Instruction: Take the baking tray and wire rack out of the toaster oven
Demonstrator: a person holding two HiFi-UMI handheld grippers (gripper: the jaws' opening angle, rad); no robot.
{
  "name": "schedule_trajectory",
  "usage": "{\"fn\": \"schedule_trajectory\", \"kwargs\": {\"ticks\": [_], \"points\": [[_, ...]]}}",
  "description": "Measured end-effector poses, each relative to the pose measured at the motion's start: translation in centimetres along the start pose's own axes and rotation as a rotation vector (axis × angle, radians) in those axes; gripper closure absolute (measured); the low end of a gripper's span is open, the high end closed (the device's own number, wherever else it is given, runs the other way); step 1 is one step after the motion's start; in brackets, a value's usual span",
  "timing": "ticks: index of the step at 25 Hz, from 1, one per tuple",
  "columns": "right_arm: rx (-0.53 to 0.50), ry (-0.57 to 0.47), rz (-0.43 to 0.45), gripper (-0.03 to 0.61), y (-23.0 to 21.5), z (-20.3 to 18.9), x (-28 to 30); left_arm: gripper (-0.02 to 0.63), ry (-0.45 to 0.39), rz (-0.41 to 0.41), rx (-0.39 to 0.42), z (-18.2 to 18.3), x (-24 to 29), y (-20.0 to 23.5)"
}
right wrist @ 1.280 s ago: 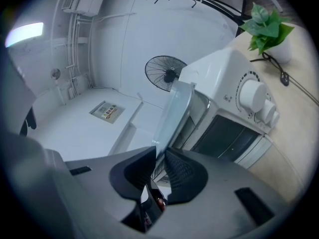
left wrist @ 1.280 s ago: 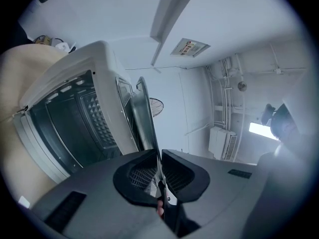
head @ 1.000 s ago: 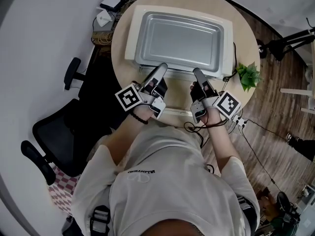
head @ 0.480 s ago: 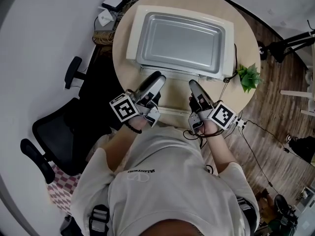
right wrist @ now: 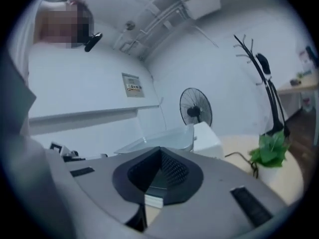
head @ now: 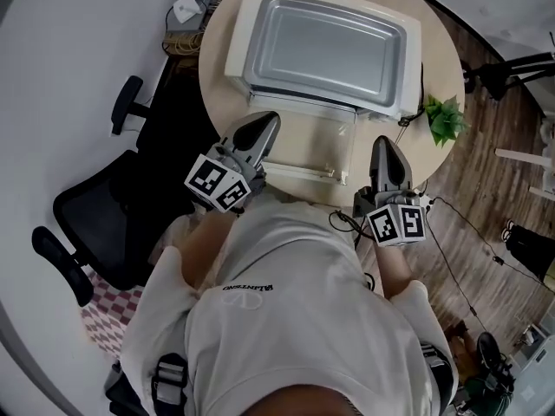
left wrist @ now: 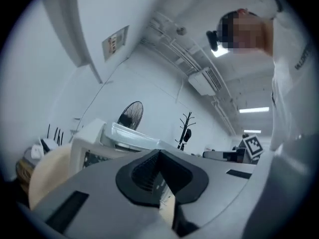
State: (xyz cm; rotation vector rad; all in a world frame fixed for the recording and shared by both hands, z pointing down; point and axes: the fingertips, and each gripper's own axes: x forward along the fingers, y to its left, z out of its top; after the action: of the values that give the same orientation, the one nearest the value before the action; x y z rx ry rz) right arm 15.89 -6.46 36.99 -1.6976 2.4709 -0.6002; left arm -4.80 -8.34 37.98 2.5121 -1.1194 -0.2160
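Left gripper [head: 266, 123], right gripper [head: 382, 145]: jaws just closed together, empty. Door [head: 303, 141] open ahead of them, baking tray [head: 321, 46] atop toaster oven [head: 238, 40]. Next, likely: reopen, reach inside for wire rack.

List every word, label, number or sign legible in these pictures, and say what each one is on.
No text here reads clearly enough to quote.
Shirt print: one line of capitals, upside down in the head view, too small to read with certainty.
Wall notice in the right gripper view: too blurred.
Wall paper in the left gripper view: too blurred.
Marker cubes: black-and-white square patterns only, no words.
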Motion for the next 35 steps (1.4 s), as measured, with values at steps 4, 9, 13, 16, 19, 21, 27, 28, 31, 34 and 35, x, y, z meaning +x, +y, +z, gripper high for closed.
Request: {"fn": "schedule_trajectory", "kwargs": {"ticks": [4, 9, 13, 16, 19, 21, 27, 28, 31, 34, 35], "points": [[-0.174, -0.054, -0.078, 0.581, -2.3, 2.2, -1.2, 0.611, 0.009, 0.076, 0.337, 2.2, 0.0, 0.2], [-0.328, -0.095, -0.171, 0.583, -4.6, 4.3, -3.4, 0.611, 0.010, 0.180, 0.524, 4.6, -0.8, 0.6], [-0.375, -0.114, -0.201, 0.583, -5.3, 5.2, -4.3, 0.611, -0.036, 0.241, 0.477, 6.0, -2.0, 2.2], [-0.363, -0.121, -0.202, 0.583, -5.6, 5.4, -4.5, 0.611, -0.045, 0.278, 0.491, 6.0, -3.0, 3.2], [-0.365, -0.127, -0.204, 0.583, -5.5, 5.8, -4.5, 0.611, -0.046, 0.294, 0.476, 6.0, -3.6, 3.6], [-0.371, -0.129, -0.204, 0.583, -5.3, 6.0, -4.4, 0.611, -0.047, 0.298, 0.463, 6.0, -3.7, 3.6], [-0.363, -0.130, -0.204, 0.584, -5.3, 6.2, -4.2, 0.611, -0.050, 0.293, 0.451, 5.9, -3.8, 3.6], [-0.358, -0.130, -0.206, 0.584, -5.4, 6.2, -4.2, 0.611, -0.048, 0.294, 0.449, 5.8, -3.8, 3.7], [-0.337, -0.124, -0.216, 0.584, -5.8, 6.2, -4.3, 0.611, -0.043, 0.299, 0.430, 5.3, -3.9, 3.9], [-0.332, -0.120, -0.223, 0.584, -6.0, 6.1, -4.3, 0.611, -0.043, 0.301, 0.419, 5.1, -4.0, 3.9], [-0.329, -0.120, -0.224, 0.584, -6.1, 6.1, -4.4, 0.611, -0.045, 0.302, 0.414, 5.1, -4.0, 4.0]]}}
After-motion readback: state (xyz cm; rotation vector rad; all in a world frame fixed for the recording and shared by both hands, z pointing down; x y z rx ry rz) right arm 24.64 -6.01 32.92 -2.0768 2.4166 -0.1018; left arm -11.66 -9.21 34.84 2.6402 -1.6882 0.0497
